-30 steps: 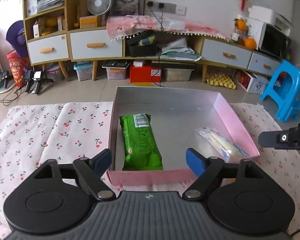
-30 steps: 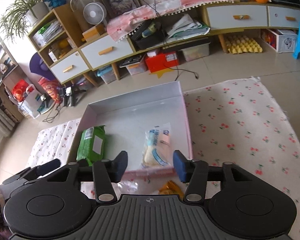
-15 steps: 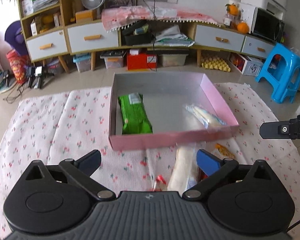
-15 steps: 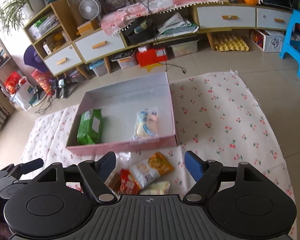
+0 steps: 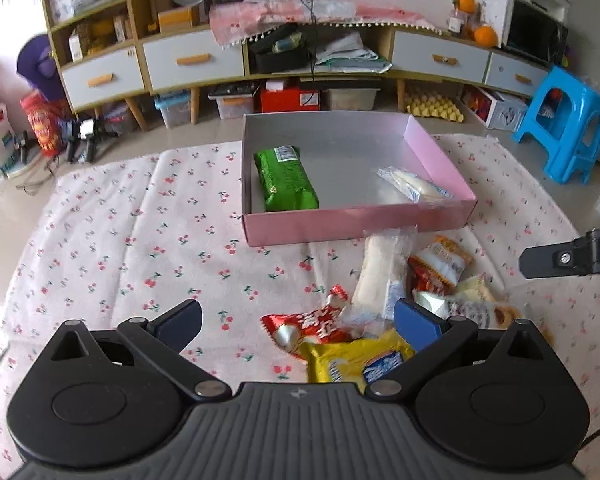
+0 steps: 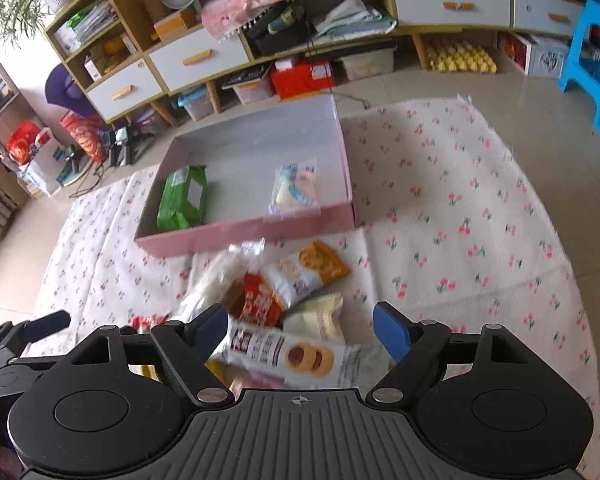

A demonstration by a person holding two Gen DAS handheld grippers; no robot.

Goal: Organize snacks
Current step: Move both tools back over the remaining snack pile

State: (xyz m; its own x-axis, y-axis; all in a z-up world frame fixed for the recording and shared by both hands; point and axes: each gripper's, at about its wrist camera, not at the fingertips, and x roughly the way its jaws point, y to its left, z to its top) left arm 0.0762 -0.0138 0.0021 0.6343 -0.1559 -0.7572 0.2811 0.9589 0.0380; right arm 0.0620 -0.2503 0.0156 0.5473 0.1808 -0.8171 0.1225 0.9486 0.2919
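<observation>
Nearest the left gripper (image 5: 298, 322) a yellow packet (image 5: 354, 360) and a red wrapper (image 5: 312, 326) are seen on the cherry-print cloth (image 5: 112, 248), w/ bare cloth left of them. The jaws are spread wide; nothing is held. The right gripper (image 6: 300, 330) is likewise held wide and empty, above a white cookie packet (image 6: 292, 358) at the near edge of the snack pile. Behind that a red packet (image 6: 260, 300), a cream sachet (image 6: 318, 318) and an orange-white packet (image 6: 308, 272) are overlapped; a long clear-wrapped roll (image 5: 382, 276) is laid w/ its far end almost at the pink box (image 5: 356, 226) front wall. Open cloth is seen to the right of pile and box in the right wrist view.

Inside the box a green pack (image 5: 286, 180) is laid along the left wall and a clear-wrapped pastry (image 5: 414, 186) near the front-right corner, well apart, w/ bare floor between.

Both grippers are tilted down toward the cloth, approx. side by side; the right one's finger is seen at the right edge of the left view.

Vs. 1 s ago: both grippers have been drawn back from the box, so the pile is now in view. Box contents unchanged.
</observation>
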